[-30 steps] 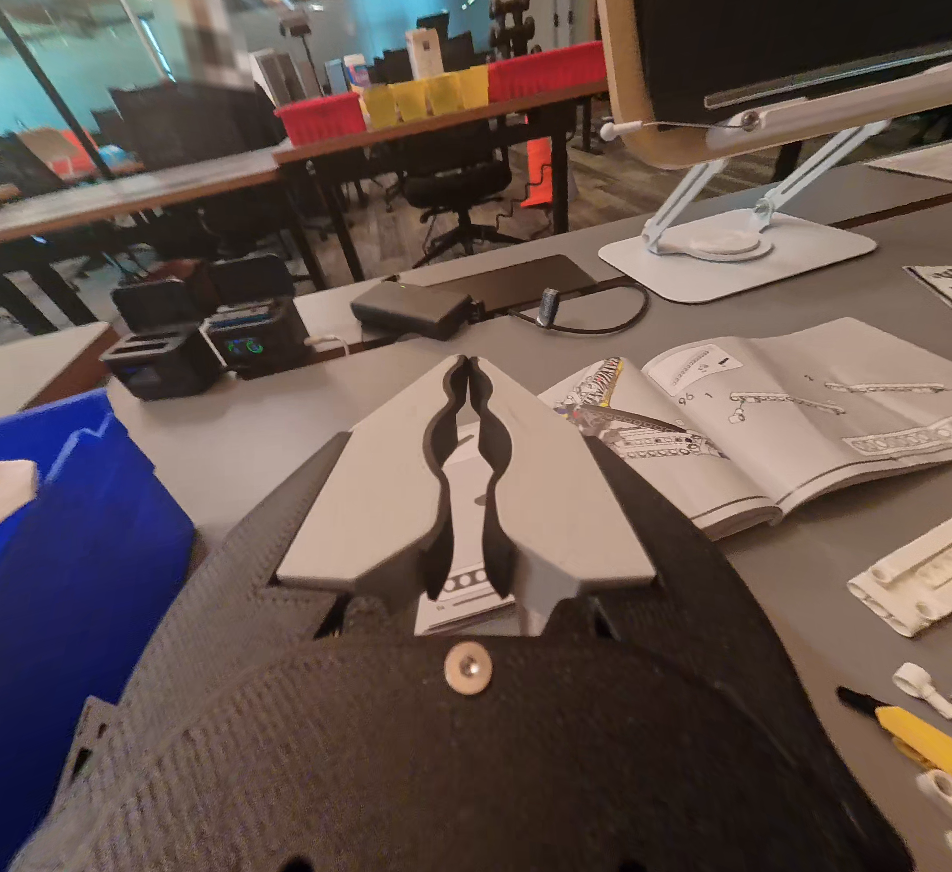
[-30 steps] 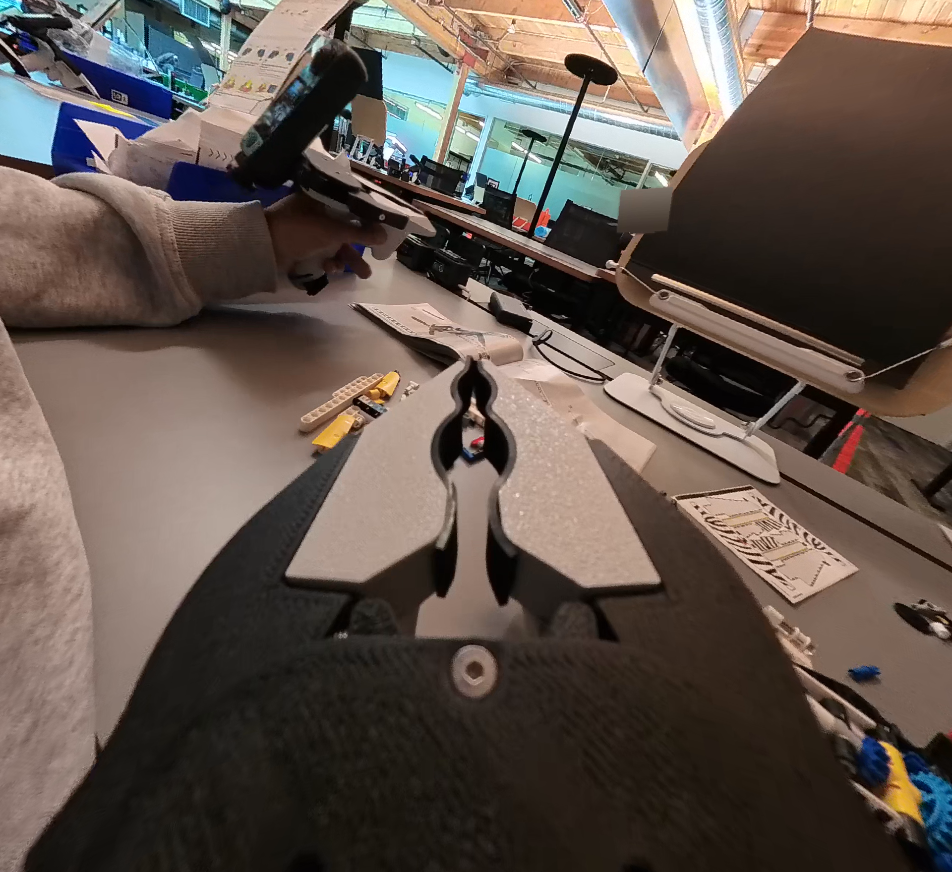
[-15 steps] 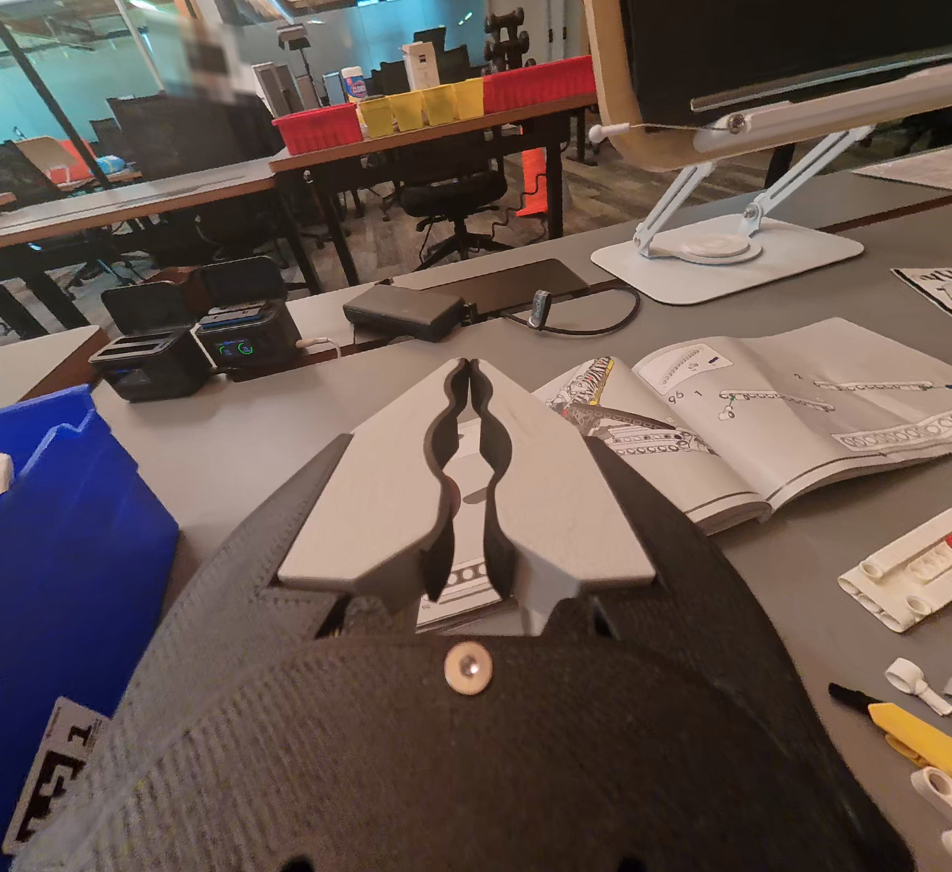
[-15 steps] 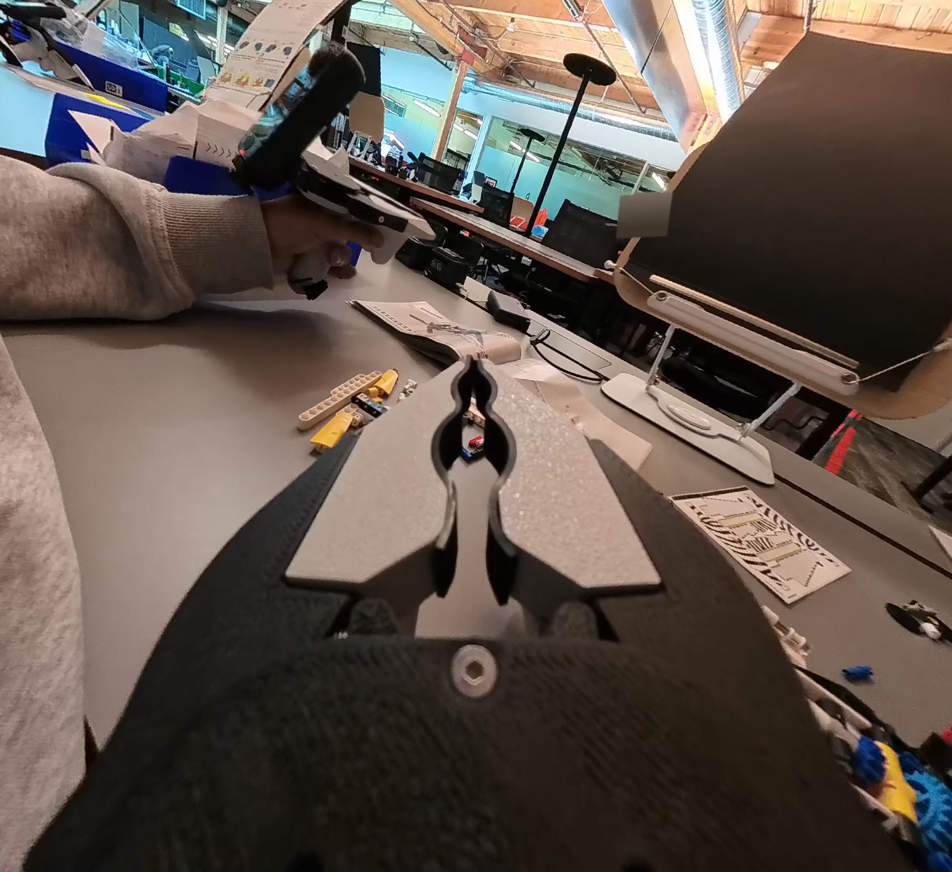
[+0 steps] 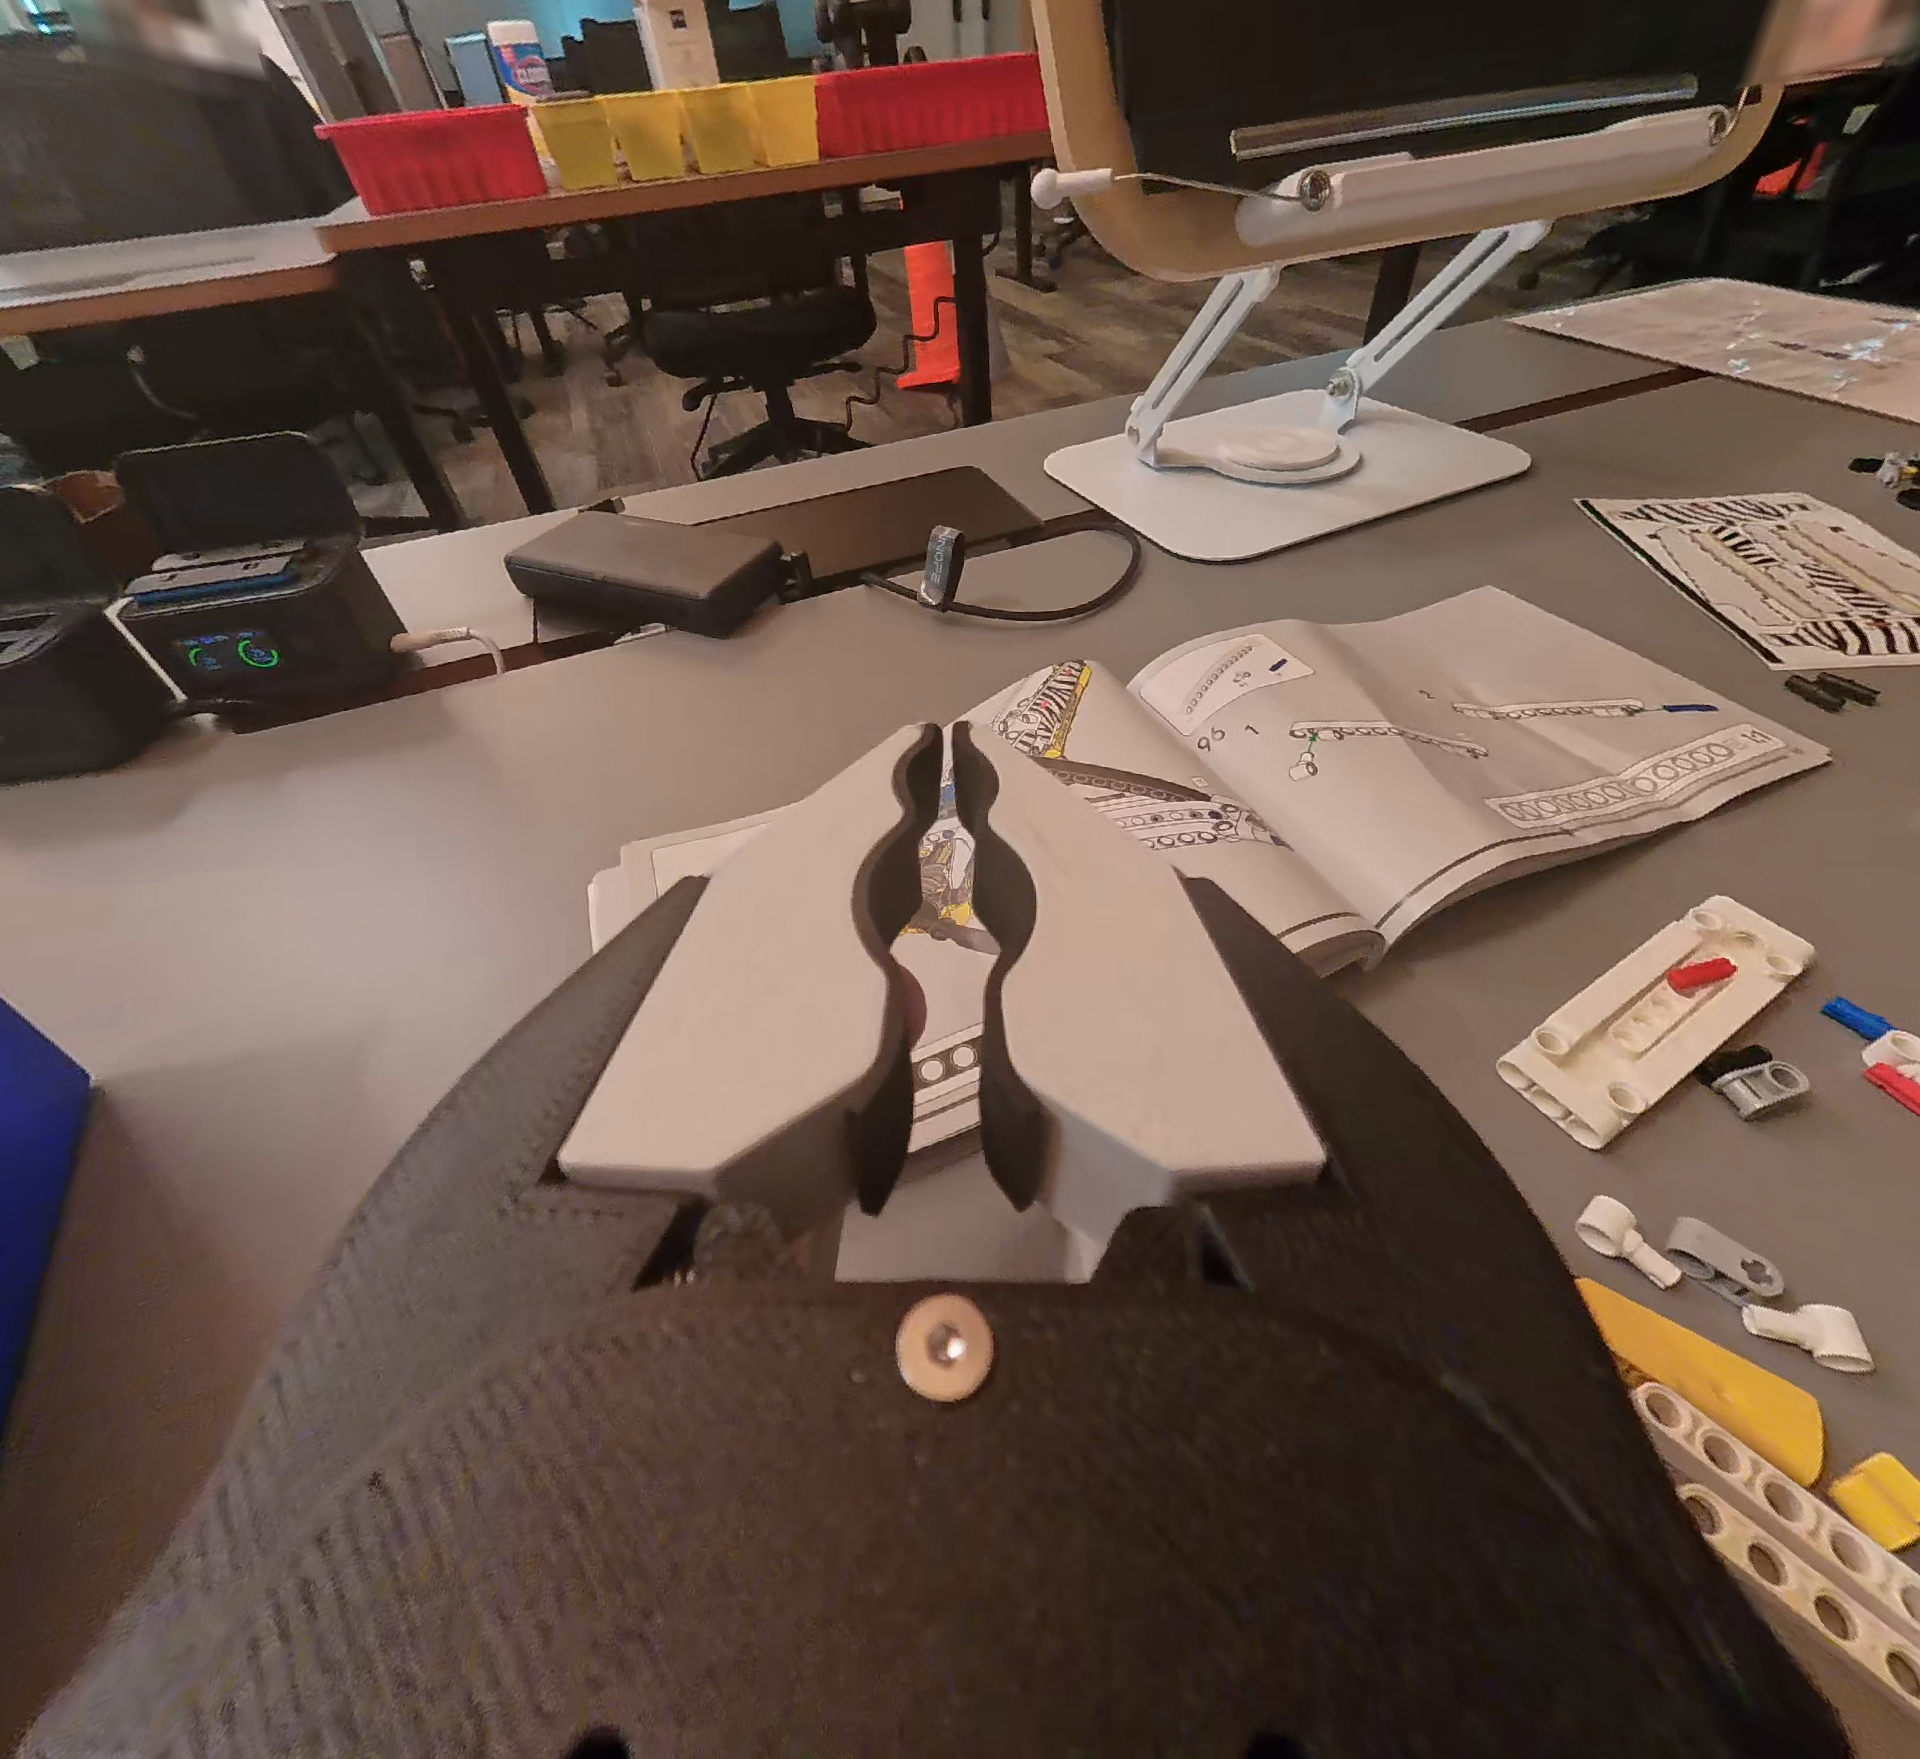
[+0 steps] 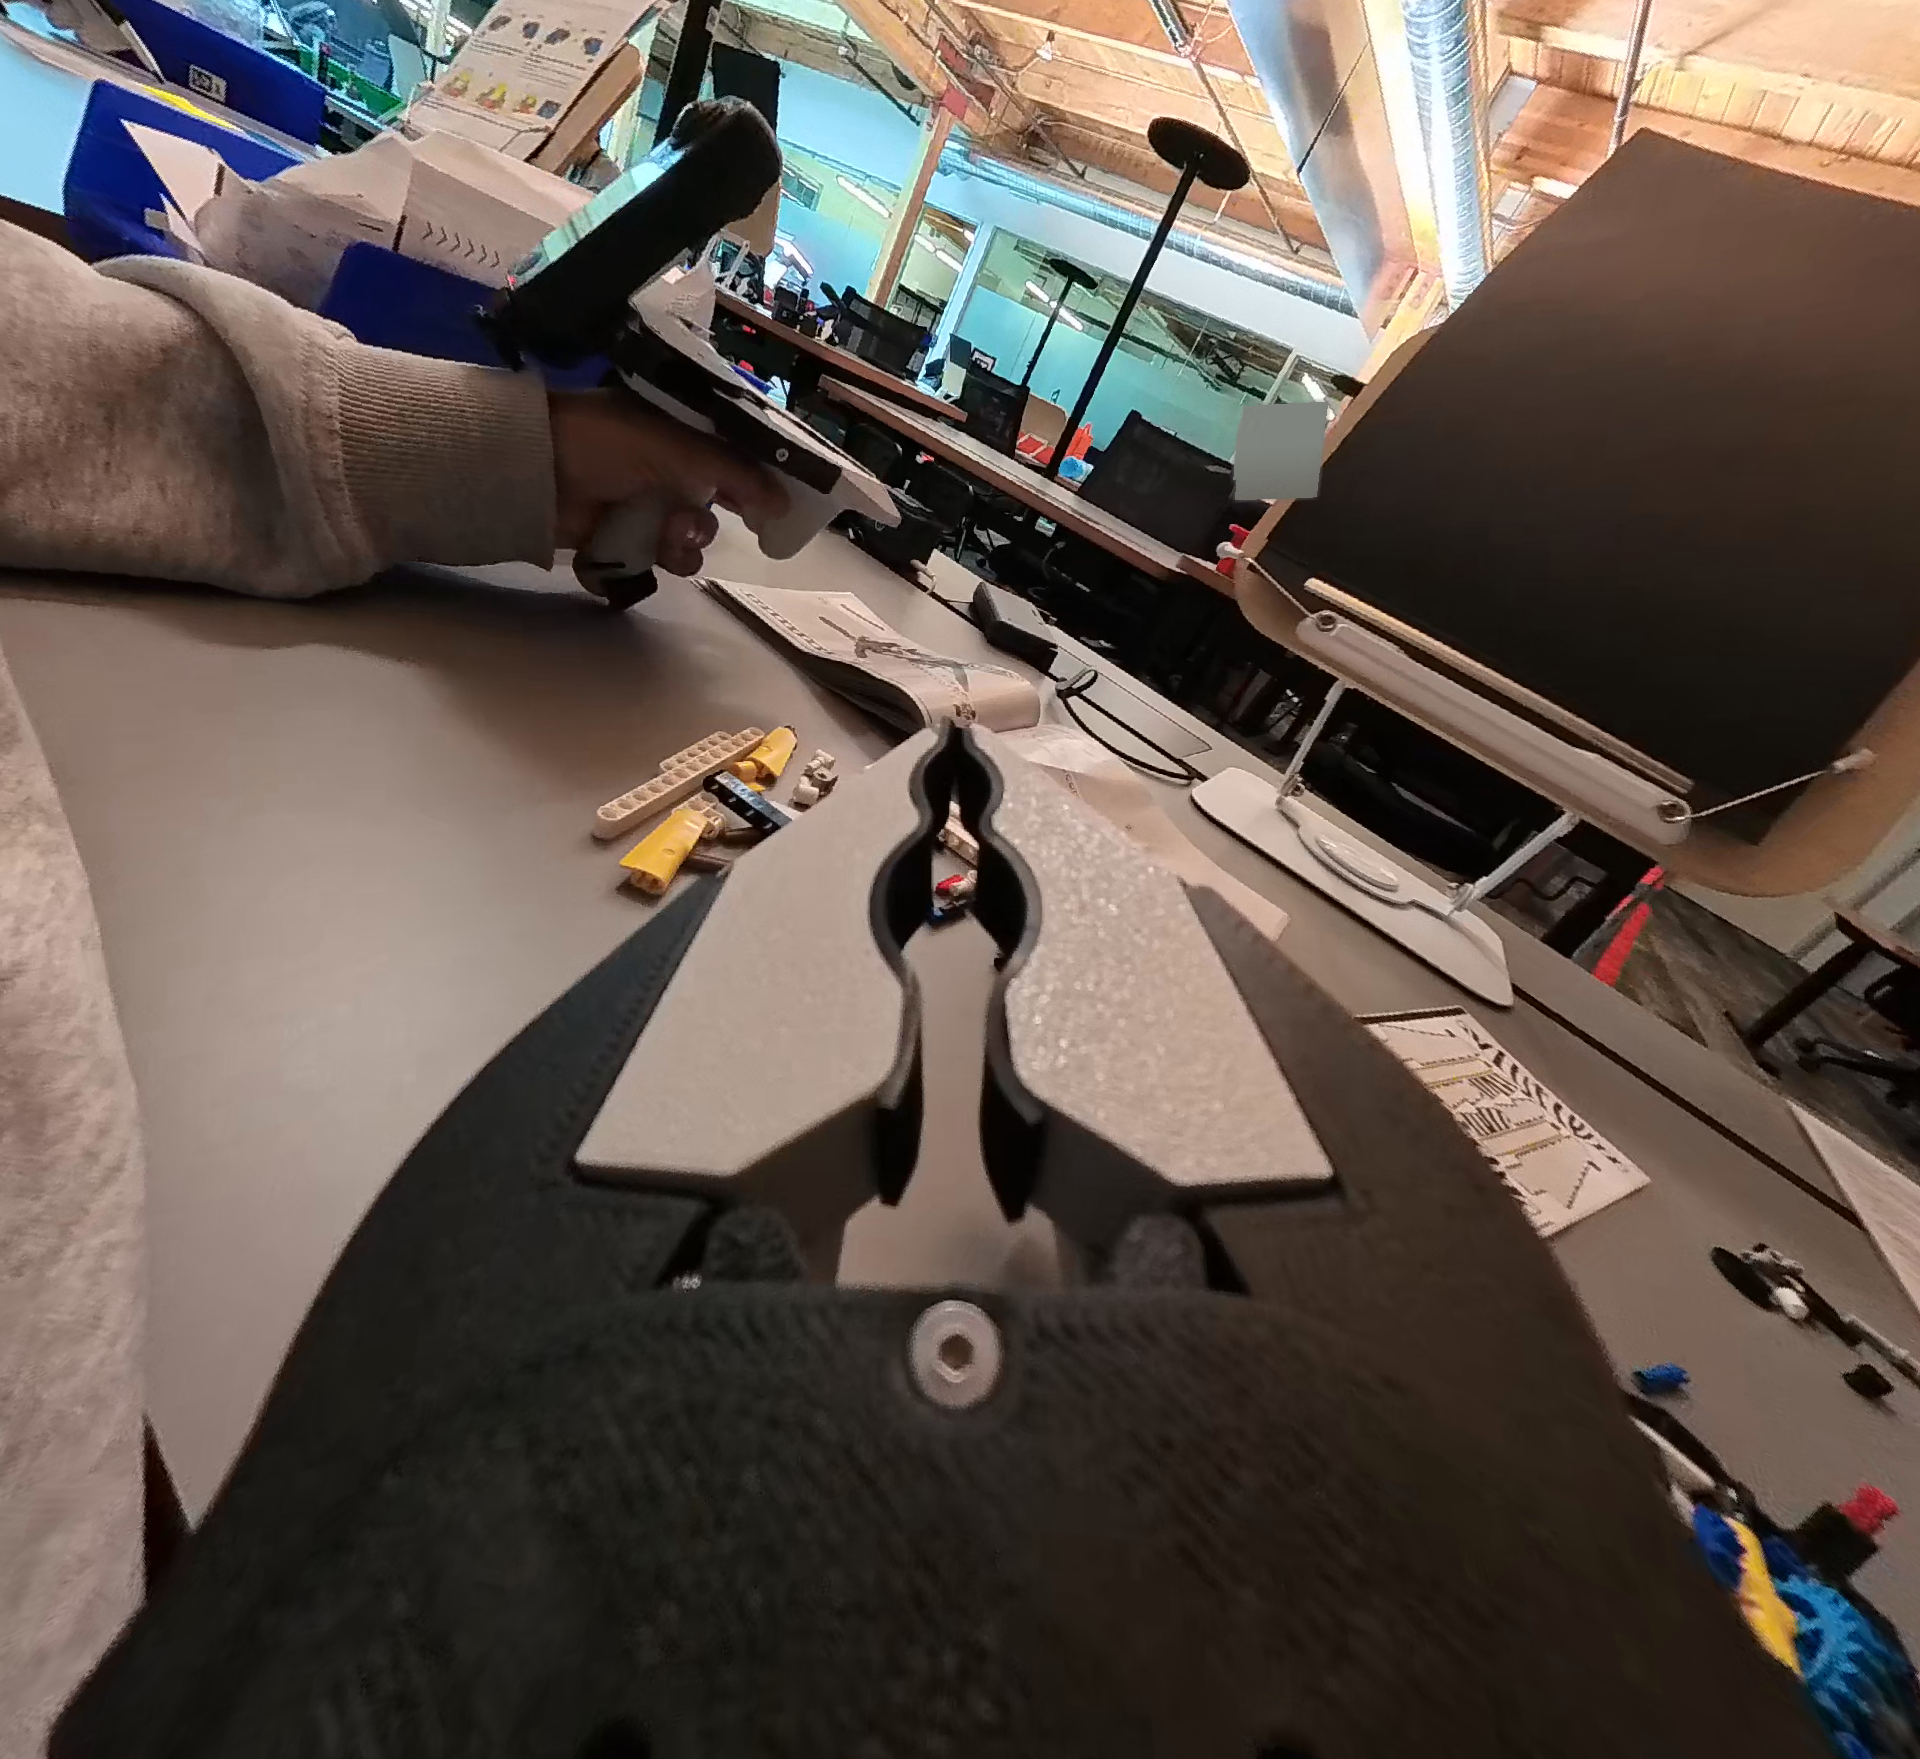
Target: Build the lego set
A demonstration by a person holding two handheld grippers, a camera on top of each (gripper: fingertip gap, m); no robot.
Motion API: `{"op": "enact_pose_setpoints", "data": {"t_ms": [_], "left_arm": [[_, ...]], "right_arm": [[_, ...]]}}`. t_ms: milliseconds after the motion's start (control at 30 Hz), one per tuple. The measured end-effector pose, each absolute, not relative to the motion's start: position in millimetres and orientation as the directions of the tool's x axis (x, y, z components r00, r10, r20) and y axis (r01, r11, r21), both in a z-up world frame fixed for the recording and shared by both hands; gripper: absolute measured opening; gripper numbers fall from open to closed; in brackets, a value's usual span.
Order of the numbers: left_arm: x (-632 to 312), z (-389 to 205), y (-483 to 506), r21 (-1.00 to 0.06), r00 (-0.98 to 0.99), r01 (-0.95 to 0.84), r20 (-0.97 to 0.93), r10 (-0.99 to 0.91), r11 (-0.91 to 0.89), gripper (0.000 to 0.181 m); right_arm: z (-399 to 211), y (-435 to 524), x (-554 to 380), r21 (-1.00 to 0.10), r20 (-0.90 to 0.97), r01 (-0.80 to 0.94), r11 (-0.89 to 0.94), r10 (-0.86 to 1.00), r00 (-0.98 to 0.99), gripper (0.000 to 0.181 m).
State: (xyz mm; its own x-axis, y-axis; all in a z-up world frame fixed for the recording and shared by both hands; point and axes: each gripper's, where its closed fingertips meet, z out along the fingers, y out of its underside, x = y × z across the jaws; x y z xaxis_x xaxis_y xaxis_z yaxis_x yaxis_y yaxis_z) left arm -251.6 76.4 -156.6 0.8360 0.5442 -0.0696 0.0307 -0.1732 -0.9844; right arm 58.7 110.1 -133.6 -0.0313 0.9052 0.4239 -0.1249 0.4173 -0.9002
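Left gripper [image 5: 948, 735] has swung right and dipped since a second ago: its fingers, tips nearly together and clamping nothing, now hover over the left page of the open instruction booklet [image 5: 1403, 774], and the blue bin [image 5: 31, 1190] has slid almost out at the far left. More lego parts show right of the fingers: a white panel [image 5: 1652, 1023], a yellow piece [image 5: 1704, 1387] and a white holed beam [image 5: 1787, 1543] on the grey table [image 5: 312, 878]. Right gripper [image 6: 956, 743] is barely shifted, fingers likewise closed on nothing, with the scattered parts [image 6: 707, 795] just left of its tips and the sticker sheet [image 6: 1507, 1117] to their right.
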Motion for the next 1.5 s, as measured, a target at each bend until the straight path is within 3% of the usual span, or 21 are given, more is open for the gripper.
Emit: {"op": "enact_pose_setpoints", "data": {"t_ms": [633,1167,1500], "left_arm": [[-255,-158,75,-0.985,0.832,0.057,-0.045,0.553,-0.166,0.004],[-281,-161,57,-0.961,0.774,0.277,0.221,0.593,-0.004,0.005],[-286,-164,55,-0.943,0.76,0.332,0.282,0.586,0.022,0.009]], "right_arm": [[-131,113,60,-0.907,0.402,-0.144,0.396,0.915,-0.019,0.0],[-135,107,58,-0.912,0.4,-0.127,0.39,0.914,-0.065,0.0],[-126,127,62,-0.966,0.22,-0.153,0.207,0.973,-0.072,0.0]]}}
